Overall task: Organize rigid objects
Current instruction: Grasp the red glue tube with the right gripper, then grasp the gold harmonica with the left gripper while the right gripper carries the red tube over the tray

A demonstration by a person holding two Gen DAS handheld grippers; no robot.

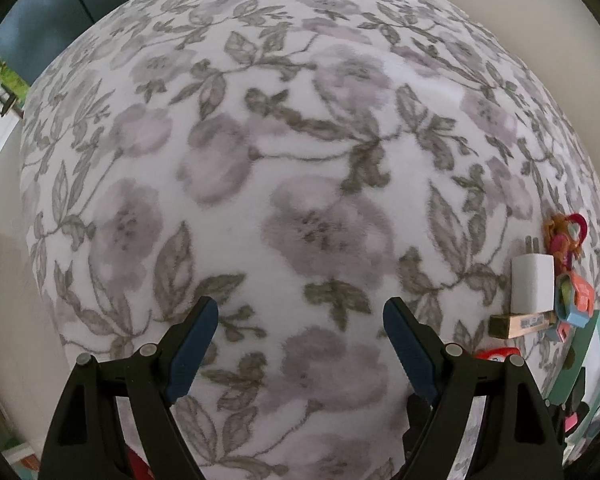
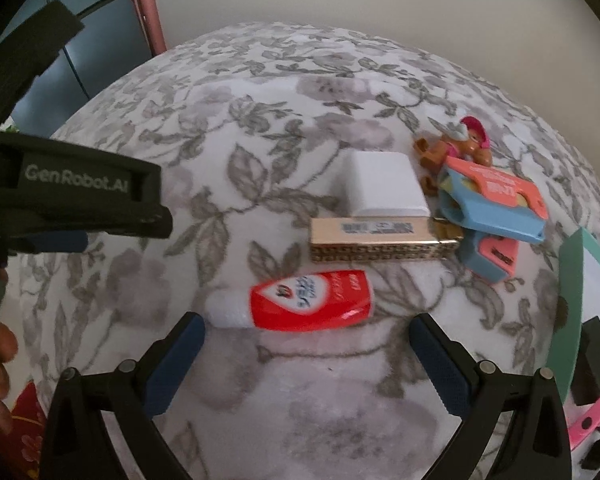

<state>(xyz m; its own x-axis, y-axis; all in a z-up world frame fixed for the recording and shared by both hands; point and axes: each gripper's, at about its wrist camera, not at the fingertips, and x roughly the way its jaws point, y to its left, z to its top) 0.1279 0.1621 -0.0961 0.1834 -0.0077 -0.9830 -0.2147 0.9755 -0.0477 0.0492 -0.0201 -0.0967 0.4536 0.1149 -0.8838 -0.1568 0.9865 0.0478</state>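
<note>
Small rigid objects lie on a floral blanket (image 2: 260, 152). In the right wrist view a red and white bottle (image 2: 308, 300) lies on its side just beyond my open right gripper (image 2: 306, 334). Behind it lie a gold box (image 2: 380, 242), a white charger (image 2: 384, 184), blue and coral clips (image 2: 496, 208) and a small toy figure (image 2: 460, 142). My left gripper (image 1: 300, 312) is open and empty over bare blanket (image 1: 280, 140). The charger (image 1: 532, 284), gold box (image 1: 520, 325) and toy figure (image 1: 564, 236) sit at its far right.
A teal tray or box (image 2: 572, 304) with dark and pink items stands at the right edge. The left gripper's body (image 2: 72, 196) fills the left of the right wrist view. A red patterned item (image 2: 20, 432) lies at the lower left. A wall lies beyond the blanket.
</note>
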